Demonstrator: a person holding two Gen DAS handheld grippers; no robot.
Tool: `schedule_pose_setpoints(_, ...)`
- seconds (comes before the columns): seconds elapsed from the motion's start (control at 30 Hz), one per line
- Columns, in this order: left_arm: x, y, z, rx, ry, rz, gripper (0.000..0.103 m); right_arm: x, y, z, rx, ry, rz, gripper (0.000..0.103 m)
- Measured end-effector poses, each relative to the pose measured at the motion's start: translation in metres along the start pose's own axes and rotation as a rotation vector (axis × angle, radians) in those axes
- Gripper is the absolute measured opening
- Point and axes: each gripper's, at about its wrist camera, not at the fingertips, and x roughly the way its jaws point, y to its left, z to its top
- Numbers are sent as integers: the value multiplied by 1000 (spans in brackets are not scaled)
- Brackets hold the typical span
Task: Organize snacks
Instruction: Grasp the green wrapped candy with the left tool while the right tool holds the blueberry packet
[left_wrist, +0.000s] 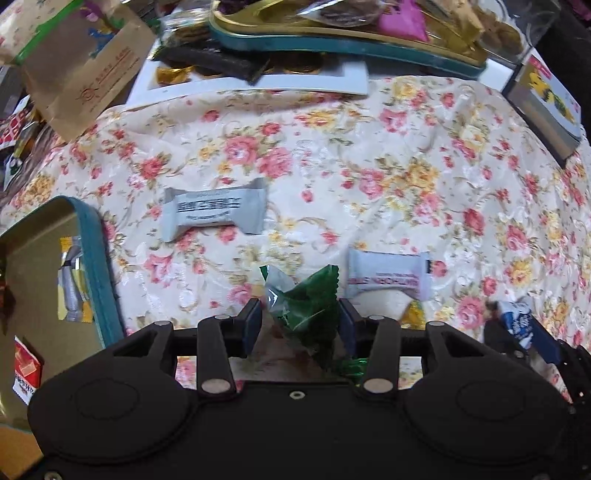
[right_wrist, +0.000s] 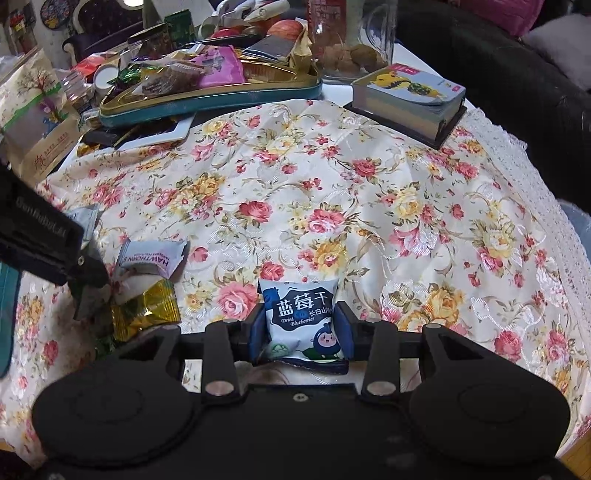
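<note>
The left tongs (left_wrist: 300, 325) clench a green candy wrapper (left_wrist: 308, 308) just above the floral tabletop (left_wrist: 332, 155). The right tongs (right_wrist: 302, 332) grip a dried blueberry packet (right_wrist: 301, 317), its lower edge on the cloth. Beyond the green wrapper lie a hawthorn packet (left_wrist: 388, 273) and a grey bar (left_wrist: 216, 210); a teal-rimmed tin (left_wrist: 92, 258) sits left. Farthest back, a gold tray (right_wrist: 207, 99) holds piled snacks.

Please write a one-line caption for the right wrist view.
Right gripper clamps a blue-and-white dried blueberry packet above the floral tablecloth.
</note>
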Motion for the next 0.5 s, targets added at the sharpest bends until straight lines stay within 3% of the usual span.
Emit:
schedule_pose_setpoints(0.27, 11, 28, 0, -55, 31, 27, 53, 1, -1, 1, 21, 12, 0, 42)
schedule_pose_setpoints(0.5, 21, 21, 7, -44, 39, 38, 53, 2, 2, 2, -1, 12, -10, 43)
